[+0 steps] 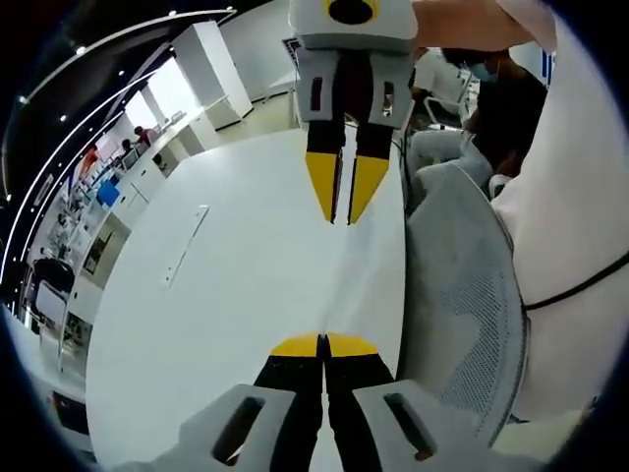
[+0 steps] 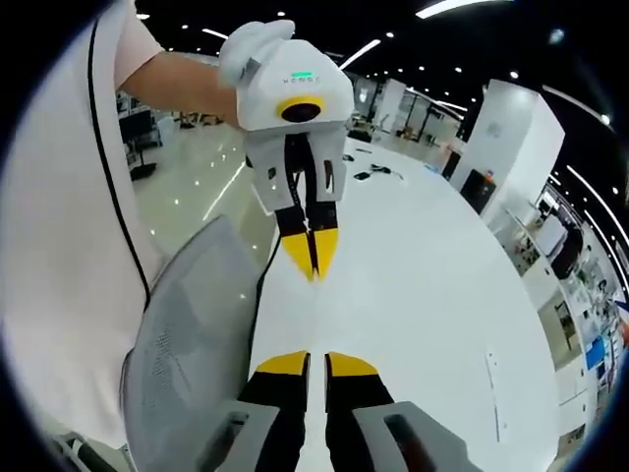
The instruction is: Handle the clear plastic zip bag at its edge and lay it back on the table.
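Note:
The clear zip bag [image 1: 332, 280] is barely visible, only a faint thin line running from my left gripper [image 1: 322, 343] toward the right gripper [image 1: 341, 218]. The left jaws are pressed together on its near end. The two grippers face each other tip to tip above the white table [image 1: 226, 295]. In the right gripper view, my right gripper [image 2: 317, 364] stands with a narrow gap between its yellow tips, and the left gripper [image 2: 313, 273] hangs opposite, held by a gloved hand [image 2: 254, 49]. Whether the right jaws touch the bag I cannot tell.
A grey mesh chair back [image 1: 462, 295] stands at the table's edge just under the grippers, also seen in the right gripper view as the chair back [image 2: 192, 334]. The person in a white shirt [image 2: 59, 216] is close beside it. A flat cable hatch [image 1: 185, 246] lies in the tabletop.

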`<state>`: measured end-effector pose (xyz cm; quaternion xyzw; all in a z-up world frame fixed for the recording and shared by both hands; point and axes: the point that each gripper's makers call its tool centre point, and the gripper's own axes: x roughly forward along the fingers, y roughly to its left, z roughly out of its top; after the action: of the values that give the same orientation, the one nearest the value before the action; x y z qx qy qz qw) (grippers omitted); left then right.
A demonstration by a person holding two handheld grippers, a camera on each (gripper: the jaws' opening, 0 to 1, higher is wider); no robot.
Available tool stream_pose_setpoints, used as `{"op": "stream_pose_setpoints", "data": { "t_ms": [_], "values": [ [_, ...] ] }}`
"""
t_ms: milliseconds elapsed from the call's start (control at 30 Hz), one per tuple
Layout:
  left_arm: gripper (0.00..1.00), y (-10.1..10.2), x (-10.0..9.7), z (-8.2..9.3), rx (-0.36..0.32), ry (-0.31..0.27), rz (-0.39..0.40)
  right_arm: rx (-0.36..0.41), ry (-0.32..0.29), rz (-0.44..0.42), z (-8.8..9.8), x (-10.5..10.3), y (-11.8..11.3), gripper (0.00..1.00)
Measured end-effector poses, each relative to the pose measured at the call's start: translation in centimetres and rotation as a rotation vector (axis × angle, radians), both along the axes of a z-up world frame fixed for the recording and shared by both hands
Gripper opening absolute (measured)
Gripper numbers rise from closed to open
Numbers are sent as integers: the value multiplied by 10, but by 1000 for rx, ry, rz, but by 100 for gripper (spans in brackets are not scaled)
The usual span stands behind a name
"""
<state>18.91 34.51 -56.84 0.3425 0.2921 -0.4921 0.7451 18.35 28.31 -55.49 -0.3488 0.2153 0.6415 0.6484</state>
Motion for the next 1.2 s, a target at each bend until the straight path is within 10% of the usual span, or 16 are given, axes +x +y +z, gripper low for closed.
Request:
{"op": "stream_pose_setpoints", "data": {
  "t_ms": [1200],
  "values": [
    [0, -5, -1, 2, -14, -3, 5, -42, 22, 17, -6, -6, -2, 0]
  ]
}}
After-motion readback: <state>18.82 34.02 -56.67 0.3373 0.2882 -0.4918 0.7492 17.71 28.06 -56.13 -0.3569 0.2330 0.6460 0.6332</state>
